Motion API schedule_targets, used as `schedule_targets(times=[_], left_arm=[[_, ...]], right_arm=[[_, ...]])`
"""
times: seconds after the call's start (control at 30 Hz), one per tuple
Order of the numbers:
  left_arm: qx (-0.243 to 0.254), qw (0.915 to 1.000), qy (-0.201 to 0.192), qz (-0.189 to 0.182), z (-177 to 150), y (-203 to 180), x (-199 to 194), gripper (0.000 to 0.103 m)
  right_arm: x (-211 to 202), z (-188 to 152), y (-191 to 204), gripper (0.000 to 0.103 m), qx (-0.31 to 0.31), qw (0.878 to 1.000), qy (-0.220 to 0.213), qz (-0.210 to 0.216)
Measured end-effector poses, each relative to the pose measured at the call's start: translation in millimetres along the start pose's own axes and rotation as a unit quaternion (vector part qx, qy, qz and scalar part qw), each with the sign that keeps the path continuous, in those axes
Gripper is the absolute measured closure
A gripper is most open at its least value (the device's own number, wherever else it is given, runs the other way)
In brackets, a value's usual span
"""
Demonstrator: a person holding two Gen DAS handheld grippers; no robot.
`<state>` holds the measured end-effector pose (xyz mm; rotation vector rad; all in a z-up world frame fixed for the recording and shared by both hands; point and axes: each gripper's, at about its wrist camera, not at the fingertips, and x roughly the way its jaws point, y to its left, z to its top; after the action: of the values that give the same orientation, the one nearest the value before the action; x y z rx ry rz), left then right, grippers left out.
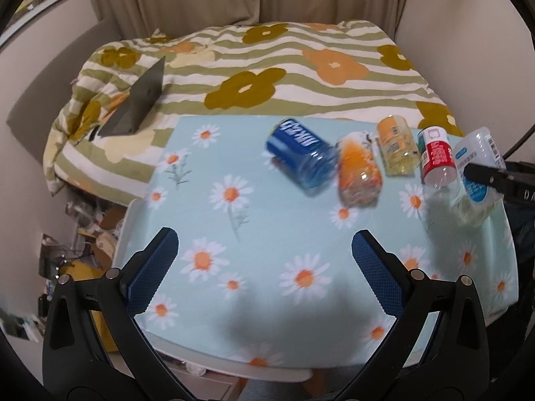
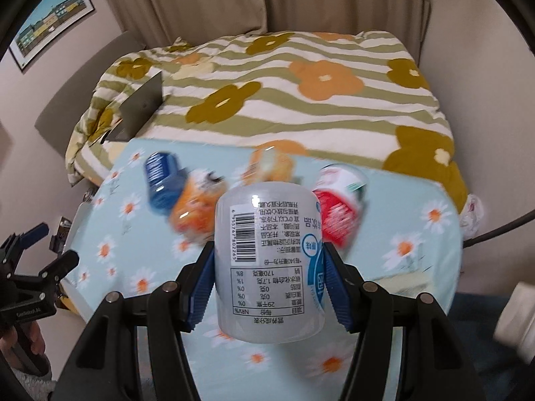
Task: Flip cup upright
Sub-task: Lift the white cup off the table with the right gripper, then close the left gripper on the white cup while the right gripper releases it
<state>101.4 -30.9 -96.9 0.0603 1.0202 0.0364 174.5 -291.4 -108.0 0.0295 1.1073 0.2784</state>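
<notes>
My right gripper (image 2: 269, 267) is shut on a clear cup with a white and blue label (image 2: 269, 260), held above the table with its text upside down. The same cup shows at the right edge of the left wrist view (image 1: 476, 180). Lying on the daisy tablecloth (image 1: 267, 250) are a blue cup (image 1: 301, 153), an orange cup (image 1: 357, 173), a yellow cup (image 1: 396, 150) and a red cup (image 1: 436, 157). My left gripper (image 1: 264, 250) is open and empty over the near part of the table.
A bed with a flowered striped quilt (image 1: 267, 67) lies behind the table, with a grey laptop (image 1: 137, 100) on it. Curtains hang at the back. Clutter sits on the floor to the left (image 1: 87, 234).
</notes>
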Motion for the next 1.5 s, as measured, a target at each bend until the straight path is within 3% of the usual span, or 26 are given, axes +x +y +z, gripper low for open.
schedule_targets(times=[0.23, 0.5, 0.77, 1.1, 1.13, 1.17, 1.2, 1.27, 1.43, 1.5], left_arm=[[0.01, 0.9999, 0.002, -0.006, -20, 44, 3, 0.0], [0.025, 0.9995, 0.019, -0.009, -44, 75, 26, 0.0], [0.042, 0.9984, 0.034, -0.012, -58, 78, 45, 0.0], [0.052, 0.9977, 0.04, -0.018, -60, 68, 50, 0.0], [0.052, 0.9977, 0.04, -0.018, -60, 68, 50, 0.0], [0.054, 0.9976, 0.039, -0.018, -59, 67, 49, 0.0], [0.055, 0.9976, 0.039, -0.018, -58, 67, 49, 0.0], [0.059, 0.9974, 0.037, -0.019, -57, 66, 47, 0.0], [0.104, 0.9938, 0.016, -0.038, -44, 57, 33, 0.0], [0.155, 0.9862, -0.002, -0.058, -36, 47, 24, 0.0]], right_arm=[[19, -26, 63, 0.046, -0.01, 1.0, 0.016, 0.013], [63, -59, 104, 0.046, -0.032, 0.999, 0.029, 0.03], [91, -84, 111, 0.046, -0.065, 0.997, 0.026, 0.024], [98, -84, 112, 0.044, -0.094, 0.995, 0.011, 0.019], [98, -84, 112, 0.043, -0.092, 0.995, 0.01, 0.021], [98, -84, 112, 0.034, -0.091, 0.996, 0.009, 0.022], [97, -84, 111, 0.017, -0.09, 0.996, 0.008, 0.022], [94, -84, 110, 0.005, -0.087, 0.996, 0.003, 0.024], [66, -86, 101, 0.004, -0.061, 0.998, -0.018, 0.015], [48, -90, 93, 0.0, -0.034, 0.999, -0.024, 0.019]])
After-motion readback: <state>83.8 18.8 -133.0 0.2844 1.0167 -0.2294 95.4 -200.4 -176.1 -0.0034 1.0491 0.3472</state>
